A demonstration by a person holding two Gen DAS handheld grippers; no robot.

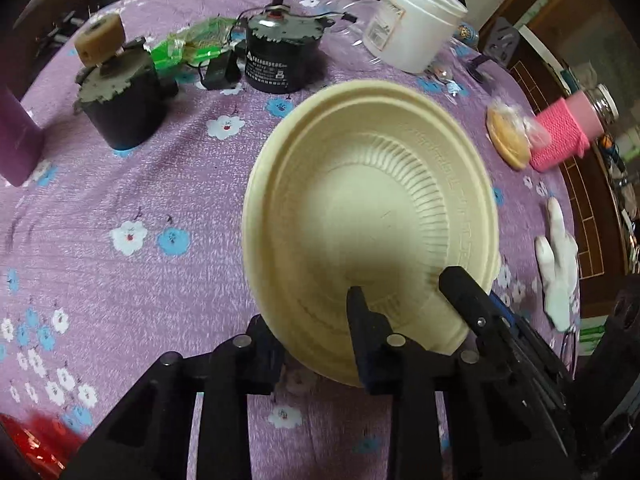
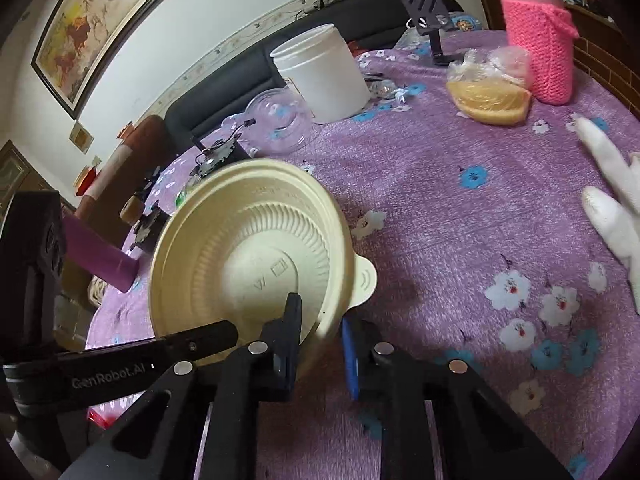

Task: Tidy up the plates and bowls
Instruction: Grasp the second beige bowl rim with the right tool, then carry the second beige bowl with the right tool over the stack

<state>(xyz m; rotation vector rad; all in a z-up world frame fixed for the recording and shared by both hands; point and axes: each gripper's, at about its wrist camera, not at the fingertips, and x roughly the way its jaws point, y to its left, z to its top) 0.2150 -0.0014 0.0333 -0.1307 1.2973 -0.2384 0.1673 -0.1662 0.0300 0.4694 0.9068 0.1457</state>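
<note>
Black gripper linkages fill the foreground of both wrist views, and between them a cream disposable bowl (image 1: 372, 216) is gripped at its near rim from two sides. In the left wrist view, the left gripper (image 1: 312, 344) is seen clamped on the rim: one finger lies inside the bowl and the other is pressed against the outer wall, so the jaws are closed on the thin edge. Beside it, a finger of the right gripper (image 2: 320, 332) is laid over the rim. In the right wrist view that gripper is likewise shut on the bowl's edge, one finger inside and the blue-padded one outside, next to a small pull tab. The bowl appears to be tilted and lifted off the purple floral tablecloth (image 1: 140, 200), though contact at its far edge cannot be ruled out. A two-sided hold is probably being used because the thin wall would flex under one grip.

Across the table, from left to right in the left wrist view, a purple cylinder (image 1: 16, 136), two black motor-like units (image 1: 120, 100) (image 1: 280, 56), a white plastic jar (image 1: 416, 28), a wrapped yellow lid (image 1: 508, 136) and a pink knitted bottle sleeve (image 1: 560, 132) are spread. A white glove (image 1: 558, 264) lies at the right. No other plate or bowl can be identified for stacking.
</note>
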